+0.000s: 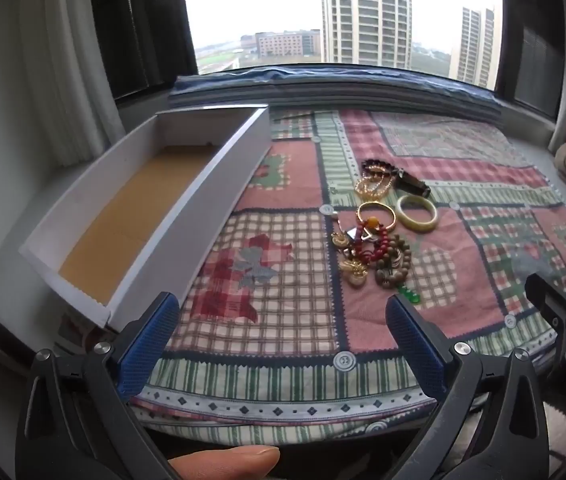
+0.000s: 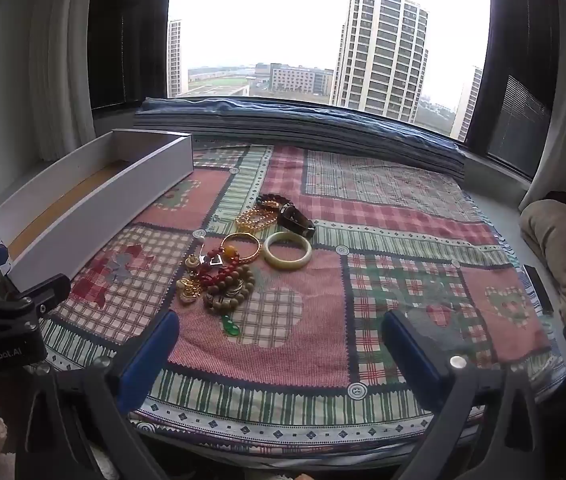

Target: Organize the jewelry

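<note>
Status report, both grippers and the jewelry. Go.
Left gripper open, empty. Right gripper open, empty. Jewelry pile on quilt, untouched; box holds none. Nothing in the way.

Flat grey daylight pours in through the window, and the overcast sky blows out to pure white in both views. The patchwork cloth is evenly lit, shadows soft and faint. The dark side panels flanking the glass sink almost to black against that glare. Fisheye bending is strong: the sill arcs, the towers lean, and dark vignette eats the corners. The centre stays reasonably sharp; near the lower edge the thumb goes soft, and compression smears fine weave toward the rims.
</note>
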The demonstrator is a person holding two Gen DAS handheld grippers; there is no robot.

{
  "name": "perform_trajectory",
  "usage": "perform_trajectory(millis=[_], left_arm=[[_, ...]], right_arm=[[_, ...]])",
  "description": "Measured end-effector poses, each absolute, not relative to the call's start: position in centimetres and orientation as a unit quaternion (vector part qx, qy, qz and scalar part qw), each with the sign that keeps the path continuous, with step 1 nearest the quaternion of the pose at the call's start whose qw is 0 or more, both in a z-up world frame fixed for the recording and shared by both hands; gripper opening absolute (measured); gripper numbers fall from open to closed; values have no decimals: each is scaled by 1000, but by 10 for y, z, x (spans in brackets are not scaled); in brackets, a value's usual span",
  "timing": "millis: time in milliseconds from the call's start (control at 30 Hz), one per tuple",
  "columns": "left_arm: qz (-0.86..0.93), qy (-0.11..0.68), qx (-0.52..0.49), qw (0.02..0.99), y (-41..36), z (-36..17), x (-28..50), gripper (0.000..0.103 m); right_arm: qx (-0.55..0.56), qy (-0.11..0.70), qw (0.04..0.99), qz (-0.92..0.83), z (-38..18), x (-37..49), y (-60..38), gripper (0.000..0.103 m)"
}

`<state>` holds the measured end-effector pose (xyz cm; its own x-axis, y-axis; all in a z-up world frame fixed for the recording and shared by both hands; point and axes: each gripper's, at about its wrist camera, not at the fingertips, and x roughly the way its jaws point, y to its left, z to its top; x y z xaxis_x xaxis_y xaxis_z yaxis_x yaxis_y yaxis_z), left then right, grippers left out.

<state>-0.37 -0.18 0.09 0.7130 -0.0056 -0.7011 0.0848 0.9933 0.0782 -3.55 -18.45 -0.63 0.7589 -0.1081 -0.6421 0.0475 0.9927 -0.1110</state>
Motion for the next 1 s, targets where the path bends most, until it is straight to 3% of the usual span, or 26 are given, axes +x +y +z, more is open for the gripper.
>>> perform_trajectory(millis=[1000], left_arm=[[-51, 407, 77, 909, -14, -9, -2, 103]], right_arm=[[-24, 348, 935, -58, -18, -43, -197, 103]])
